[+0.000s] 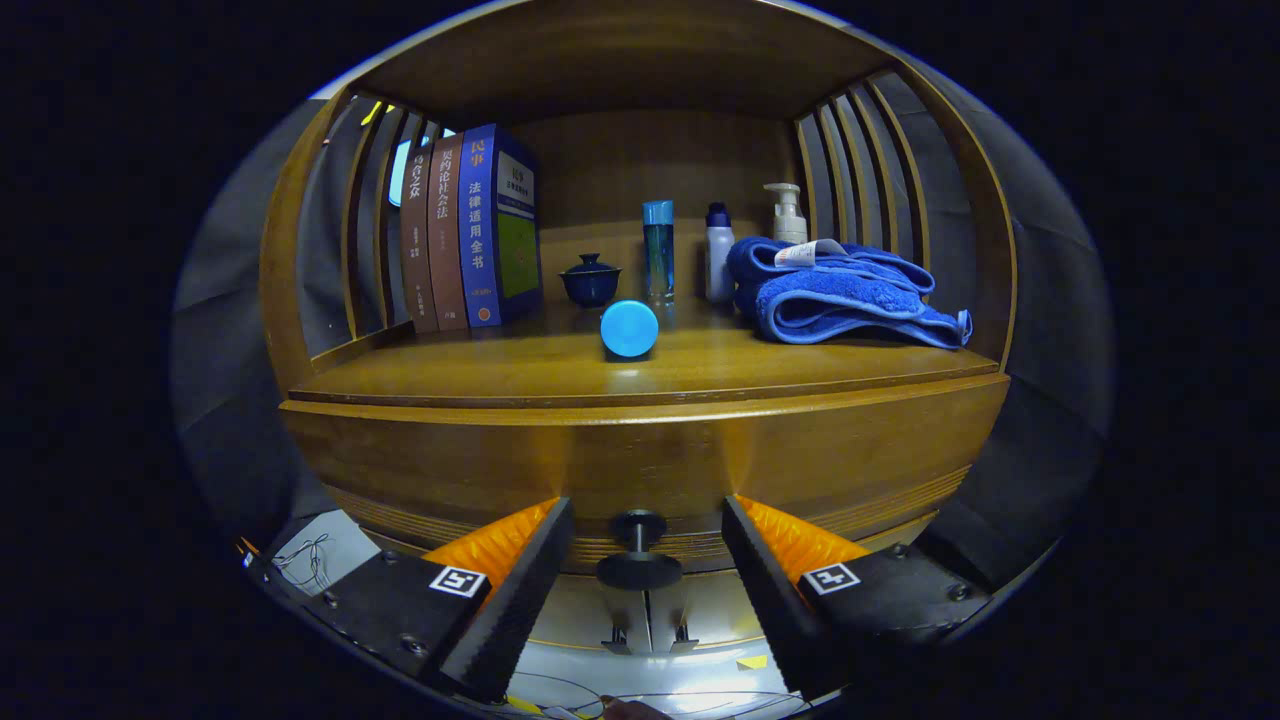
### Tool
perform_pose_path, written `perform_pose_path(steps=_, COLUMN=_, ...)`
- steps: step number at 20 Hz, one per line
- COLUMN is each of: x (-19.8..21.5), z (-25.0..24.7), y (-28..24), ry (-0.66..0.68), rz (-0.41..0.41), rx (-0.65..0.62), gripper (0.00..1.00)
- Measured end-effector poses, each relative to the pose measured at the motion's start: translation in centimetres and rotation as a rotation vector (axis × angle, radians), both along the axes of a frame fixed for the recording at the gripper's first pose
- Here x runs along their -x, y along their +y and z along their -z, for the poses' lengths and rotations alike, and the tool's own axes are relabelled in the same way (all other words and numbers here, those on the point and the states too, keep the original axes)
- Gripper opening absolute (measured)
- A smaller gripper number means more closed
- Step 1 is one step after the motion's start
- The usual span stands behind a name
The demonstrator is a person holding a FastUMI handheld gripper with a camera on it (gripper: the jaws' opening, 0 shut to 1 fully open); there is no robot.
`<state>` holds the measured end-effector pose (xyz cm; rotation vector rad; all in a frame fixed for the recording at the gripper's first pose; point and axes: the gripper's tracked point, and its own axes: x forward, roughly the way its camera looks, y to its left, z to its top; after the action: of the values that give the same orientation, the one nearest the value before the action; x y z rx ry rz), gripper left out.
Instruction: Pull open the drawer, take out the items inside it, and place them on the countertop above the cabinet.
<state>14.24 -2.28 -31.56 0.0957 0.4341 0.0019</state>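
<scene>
Two fingers of the claw [646, 545] stand wide apart, gripping nothing, with the dark round drawer knob [638, 555] in the gap between them and neither finger touching it. The knob sits on the wooden drawer front [640, 455], which looks shut, flush under the edge of the table [500, 375]; whatever is inside the drawer is hidden. On the table beyond the fingers, a round blue lid-like disc [629, 328] stands on edge nearest the front, roughly in line with the knob. Behind it is a small dark blue lidded tea bowl [590, 279], a tall clear blue bottle [658, 250] and, just beside that, a white bottle with a dark blue cap [718, 252]. A folded blue towel [840, 295] with a white tag lies to the right of the bottles, and a white pump dispenser [786, 213] stands behind it. Three upright books [468, 232], two brown and one blue, stand together at the left of the tea bowl. Slatted wooden side walls [860, 170] close in the niche on both sides. Below the drawer, a pale floor [660, 680] with thin wires shows between the fingers.
</scene>
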Motion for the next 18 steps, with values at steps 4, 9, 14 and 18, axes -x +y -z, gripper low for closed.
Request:
perform_pose_path(steps=4, x=0.1, z=-1.0, y=0.2, ry=-0.009, rz=-0.021, rx=0.014, gripper=0.99)
perform_pose_path(steps=9, x=0.4, z=-4.7, y=0.3, ry=-0.08, rz=-0.028, rx=0.02, gripper=0.99)
perform_pose_path(steps=14, x=1.4, z=-9.5, y=0.0, ry=-0.157, rz=-0.027, rx=0.033, gripper=0.99)
perform_pose_path(steps=18, x=2.8, z=-14.6, y=-0.3, ry=-0.242, rz=-0.025, rx=0.048, gripper=0.99)
